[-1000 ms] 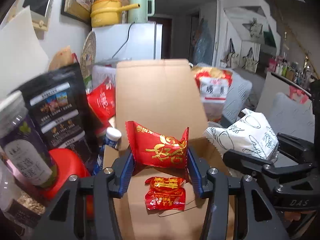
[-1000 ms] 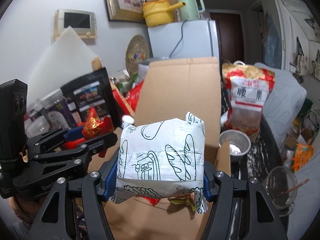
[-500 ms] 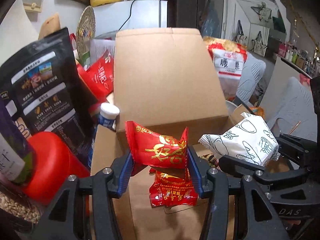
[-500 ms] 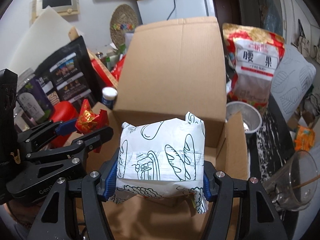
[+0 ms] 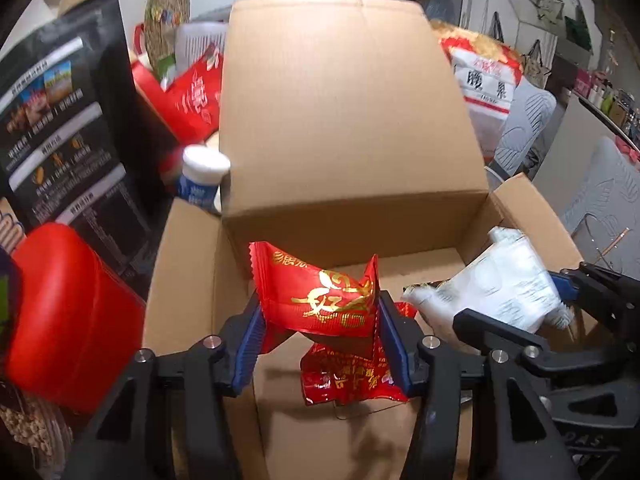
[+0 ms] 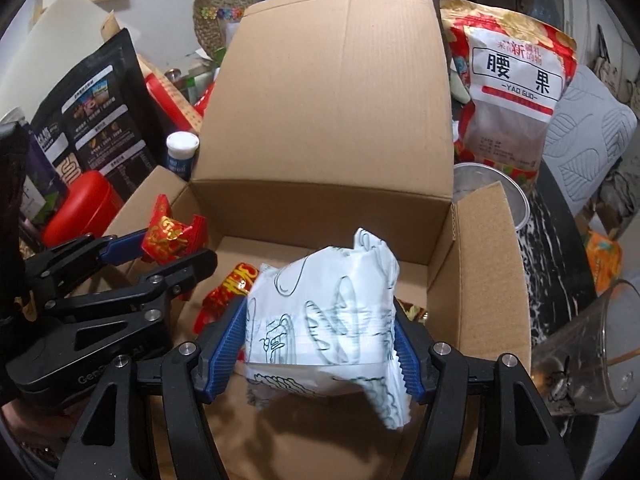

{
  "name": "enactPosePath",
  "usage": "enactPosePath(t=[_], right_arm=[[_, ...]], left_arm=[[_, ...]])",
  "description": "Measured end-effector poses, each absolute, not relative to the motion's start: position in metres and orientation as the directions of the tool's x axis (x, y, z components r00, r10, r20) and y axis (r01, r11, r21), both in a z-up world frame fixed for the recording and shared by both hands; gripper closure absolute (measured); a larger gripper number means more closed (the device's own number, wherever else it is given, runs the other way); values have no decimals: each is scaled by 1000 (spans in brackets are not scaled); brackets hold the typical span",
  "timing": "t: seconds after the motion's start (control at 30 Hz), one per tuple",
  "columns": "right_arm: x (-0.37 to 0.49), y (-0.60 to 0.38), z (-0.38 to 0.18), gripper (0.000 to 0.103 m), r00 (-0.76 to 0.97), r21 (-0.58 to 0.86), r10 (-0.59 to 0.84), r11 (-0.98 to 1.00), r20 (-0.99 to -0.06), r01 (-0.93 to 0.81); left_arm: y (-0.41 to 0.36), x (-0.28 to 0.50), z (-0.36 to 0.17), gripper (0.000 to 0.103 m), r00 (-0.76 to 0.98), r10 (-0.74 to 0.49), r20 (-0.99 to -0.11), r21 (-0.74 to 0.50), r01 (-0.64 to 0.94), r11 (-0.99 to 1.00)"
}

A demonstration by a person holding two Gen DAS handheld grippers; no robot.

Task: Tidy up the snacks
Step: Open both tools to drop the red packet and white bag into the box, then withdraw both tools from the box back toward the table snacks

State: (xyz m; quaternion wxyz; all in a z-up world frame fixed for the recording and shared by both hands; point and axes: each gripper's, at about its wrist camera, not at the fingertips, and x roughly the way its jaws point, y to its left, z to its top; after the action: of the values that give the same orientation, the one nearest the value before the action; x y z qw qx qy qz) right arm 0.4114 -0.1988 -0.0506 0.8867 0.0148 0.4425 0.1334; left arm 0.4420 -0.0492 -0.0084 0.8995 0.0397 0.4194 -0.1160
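Note:
An open cardboard box stands before me, its back flap raised. My left gripper hangs over the box's left side, its blue pads still touching a red snack packet with gold print; its jaws are opening. To its right, my right gripper holds its jaws around a white bread packet with line drawings. That packet is blurred and tipped, with a gap at the left pad. Another red packet lies on the box floor.
Left of the box stand a black pouch, a red container and a small white-capped bottle. A cashew bag, a metal cup and a glass are on the right.
Both grippers have sunk toward the box and tilted further down. The white packet has tipped loose between the right jaws. The red packet has tilted a little in the left jaws.

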Motion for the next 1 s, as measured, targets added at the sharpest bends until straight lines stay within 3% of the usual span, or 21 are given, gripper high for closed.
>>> enactPosePath(t=[0.17,0.33,1.0], right_arm=[[410,-200,-45,27,589,154,259,963,-766,-223],[406,-201,-40,27,600,142,246,966,-761,-216],[353,-206,9,27,700,117,224,973,-679,-198]], left_arm=[[-46,444,-10,48,605,-155,-781,-26,216,976],[-42,438,-4,43,626,-140,-767,-14,201,979],[-34,388,44,42,727,-136,-673,2,186,982]])
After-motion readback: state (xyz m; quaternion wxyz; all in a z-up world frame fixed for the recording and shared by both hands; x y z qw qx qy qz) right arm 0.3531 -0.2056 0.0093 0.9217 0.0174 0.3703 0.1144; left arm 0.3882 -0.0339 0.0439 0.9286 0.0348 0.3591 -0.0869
